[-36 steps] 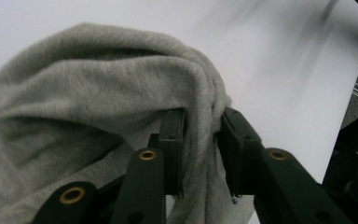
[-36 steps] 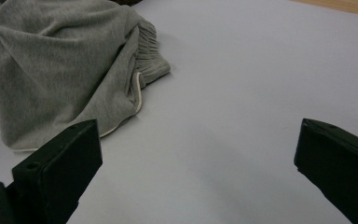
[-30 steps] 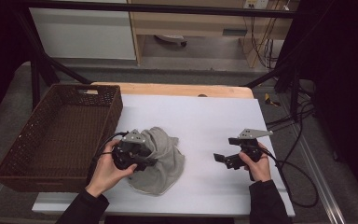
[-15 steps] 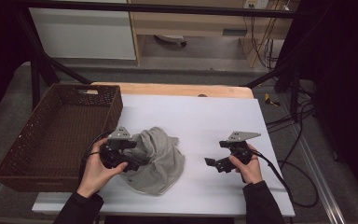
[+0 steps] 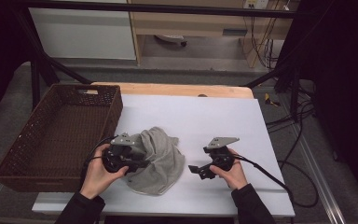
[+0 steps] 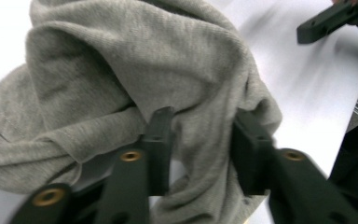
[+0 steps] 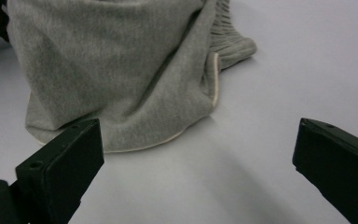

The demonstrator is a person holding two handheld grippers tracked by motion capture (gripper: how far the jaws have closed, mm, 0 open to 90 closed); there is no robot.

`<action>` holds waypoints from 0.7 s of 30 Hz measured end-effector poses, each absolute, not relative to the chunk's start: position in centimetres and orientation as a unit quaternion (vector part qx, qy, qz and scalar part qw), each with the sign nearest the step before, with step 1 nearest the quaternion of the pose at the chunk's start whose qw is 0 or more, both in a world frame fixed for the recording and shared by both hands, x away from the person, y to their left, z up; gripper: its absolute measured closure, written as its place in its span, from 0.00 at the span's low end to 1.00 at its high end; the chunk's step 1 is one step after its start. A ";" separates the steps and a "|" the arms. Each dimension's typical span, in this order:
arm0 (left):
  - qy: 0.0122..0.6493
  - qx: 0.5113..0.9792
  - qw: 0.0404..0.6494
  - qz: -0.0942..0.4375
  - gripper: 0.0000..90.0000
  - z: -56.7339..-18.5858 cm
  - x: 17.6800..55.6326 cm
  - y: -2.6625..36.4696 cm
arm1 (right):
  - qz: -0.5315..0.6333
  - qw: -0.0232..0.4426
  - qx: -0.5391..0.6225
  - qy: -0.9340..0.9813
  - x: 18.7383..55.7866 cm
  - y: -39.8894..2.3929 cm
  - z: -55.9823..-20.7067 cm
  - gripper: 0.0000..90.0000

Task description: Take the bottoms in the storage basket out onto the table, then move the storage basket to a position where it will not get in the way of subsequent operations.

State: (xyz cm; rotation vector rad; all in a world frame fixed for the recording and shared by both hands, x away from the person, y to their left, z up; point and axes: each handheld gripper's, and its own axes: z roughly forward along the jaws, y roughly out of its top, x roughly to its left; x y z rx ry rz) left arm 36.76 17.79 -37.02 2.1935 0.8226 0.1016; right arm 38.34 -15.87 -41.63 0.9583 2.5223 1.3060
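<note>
Left gripper (image 6: pixel 200 140) jaws have just been closing and now pinch a fold of the grey cloth (image 5: pixel 156 156), fabric bunched between the pads. Right gripper (image 7: pixel 196 172) jaws stand wide with nothing between them, pointing at the cloth's hem from just beside it. The cloth sits crumpled on the white table (image 5: pixel 205 116), near its front edge, with a brown basket (image 5: pixel 56 135) off to the left.

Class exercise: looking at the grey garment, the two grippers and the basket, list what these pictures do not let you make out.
- Grey garment: its type; it lies crumpled in every view.
- Left gripper: whether the pads press the cloth; folds bunch between the jaws, which have just been closing.
- Wicker basket: near corner dim in the high view.
- Right gripper: jaw tips cropped.
</note>
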 end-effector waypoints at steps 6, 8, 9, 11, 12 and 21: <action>0.327 0.860 0.389 0.038 0.93 -37.2 36.7 17.8 | 0.423 0.069 0.314 0.847 37.7 -13.5 -42.1 0.03; 0.329 0.860 0.389 0.028 0.95 -37.3 36.8 17.8 | 0.421 0.070 0.311 0.849 37.4 -12.8 -42.1 0.04; 0.328 0.861 0.389 0.025 0.96 -37.3 36.8 17.8 | 0.420 0.068 0.311 0.850 37.2 -12.4 -42.1 0.04; 0.326 0.862 0.387 0.028 0.96 -37.3 36.7 17.9 | 0.421 0.065 0.304 0.852 36.8 -11.7 -42.1 0.05; 0.325 0.862 0.387 0.027 0.96 -37.3 36.7 17.9 | 0.427 0.061 0.301 0.850 36.7 -11.4 -42.2 0.06; 0.322 0.864 0.385 0.040 0.96 -37.3 36.7 17.9 | 0.451 0.045 0.288 0.844 35.9 -9.7 -42.9 0.16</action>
